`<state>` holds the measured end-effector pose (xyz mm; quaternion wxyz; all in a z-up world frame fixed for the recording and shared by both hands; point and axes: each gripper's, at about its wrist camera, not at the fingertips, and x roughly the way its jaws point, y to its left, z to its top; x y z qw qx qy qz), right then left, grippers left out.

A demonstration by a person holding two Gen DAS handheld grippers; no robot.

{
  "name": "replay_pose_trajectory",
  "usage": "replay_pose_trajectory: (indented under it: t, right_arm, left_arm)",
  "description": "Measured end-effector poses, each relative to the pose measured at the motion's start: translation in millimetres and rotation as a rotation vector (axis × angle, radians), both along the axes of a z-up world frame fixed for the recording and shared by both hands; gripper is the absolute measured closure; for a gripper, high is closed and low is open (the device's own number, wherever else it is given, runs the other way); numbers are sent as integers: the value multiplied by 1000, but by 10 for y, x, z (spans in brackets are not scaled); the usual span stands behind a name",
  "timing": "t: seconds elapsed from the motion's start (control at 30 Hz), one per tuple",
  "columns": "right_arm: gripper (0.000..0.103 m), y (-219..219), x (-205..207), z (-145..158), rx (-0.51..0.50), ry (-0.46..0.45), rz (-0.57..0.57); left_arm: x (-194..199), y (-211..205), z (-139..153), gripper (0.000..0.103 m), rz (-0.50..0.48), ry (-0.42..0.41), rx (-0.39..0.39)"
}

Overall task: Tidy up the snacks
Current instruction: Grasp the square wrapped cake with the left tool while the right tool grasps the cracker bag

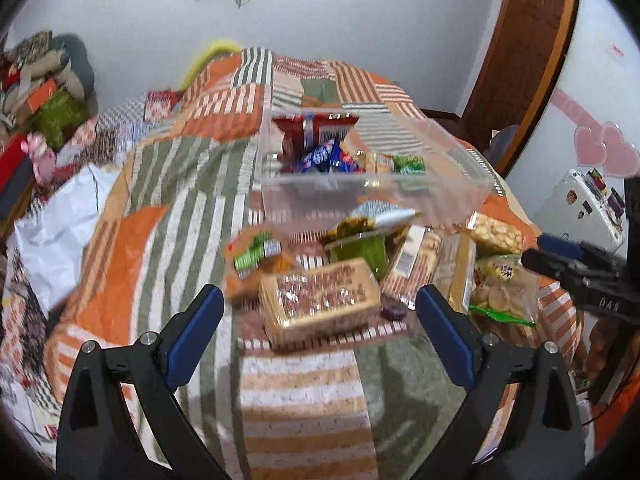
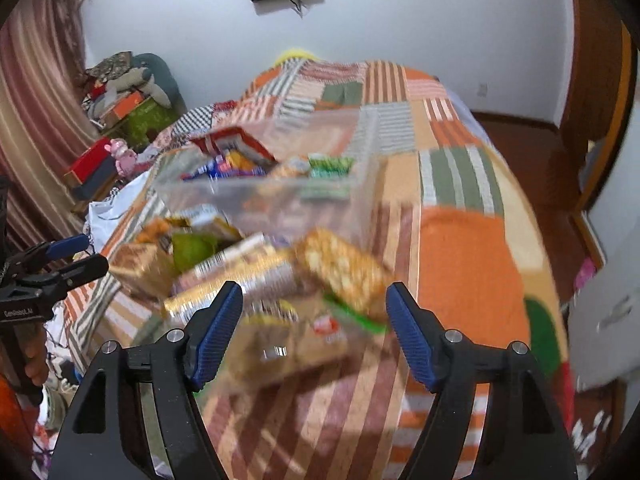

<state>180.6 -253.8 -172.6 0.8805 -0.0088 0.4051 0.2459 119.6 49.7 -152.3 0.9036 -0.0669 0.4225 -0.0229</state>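
Note:
A clear plastic bin (image 1: 448,192) stands on the patchwork bed and holds several snack packs; it also shows in the right wrist view (image 2: 280,204). A pile of loose snack packs lies in front of it. My left gripper (image 1: 320,304) is open and empty, just short of a gold biscuit pack (image 1: 320,300). My right gripper (image 2: 314,308) is open and empty above a blurred clear cookie bag (image 2: 288,344) and a peanut brittle pack (image 2: 344,268). The right gripper also shows at the right edge of the left wrist view (image 1: 560,252).
The striped orange and green bedspread (image 1: 168,216) covers the bed. Boxes and stuffed toys (image 1: 44,92) are piled at the left. A wooden door (image 1: 528,40) and a white case (image 1: 580,208) are at the right. A white sheet (image 1: 56,224) lies at the bed's left edge.

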Motion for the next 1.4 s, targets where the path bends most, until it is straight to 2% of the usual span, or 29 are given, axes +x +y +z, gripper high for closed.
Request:
replay_pose_trajectory:
  t: [0.27,0.5,0.77,0.87,0.9,0.93,1.03,1.1,1.17,1.23,1.4]
  right_arm:
    - [18,31,-67,-108,-15,0,-23]
    - [19,-79,-69,-93,9,14,-61]
    - [18,-133,-21,-217,75,98,-70]
    - [18,-80,2,-269,101,133,-51]
    - [18,-62,4,-284,106,139,-44]
    - [18,-40,6,-297,109,142,-40]
    - [18,-15,18,-318,122,147,-39]
    - [21,-18,32,-331,137,160,-37]
    - [36,-25,37,-339,156,169,-26]
    - [44,-29,35,-340,174,180,-8]
    - [51,35,-17,-269,147,151,1]
  left_arm:
    - [96,26,-218,5,43,38,-71]
    - [225,-16,-326,5,54,52,-62]
    - [352,84,-478,5,105,67,-116]
    - [354,91,-510,8,110,63,-124]
    - [347,91,-520,15,101,63,-137]
    - [342,86,-526,17,94,66,-142]
    - [316,54,-512,18,84,51,-117]
    - [297,21,-491,19,70,45,-92]
    - [264,-10,-468,19,60,37,-71]
    - [229,-32,-445,19,55,31,-55]
    - [129,-20,-388,19,53,15,-45]
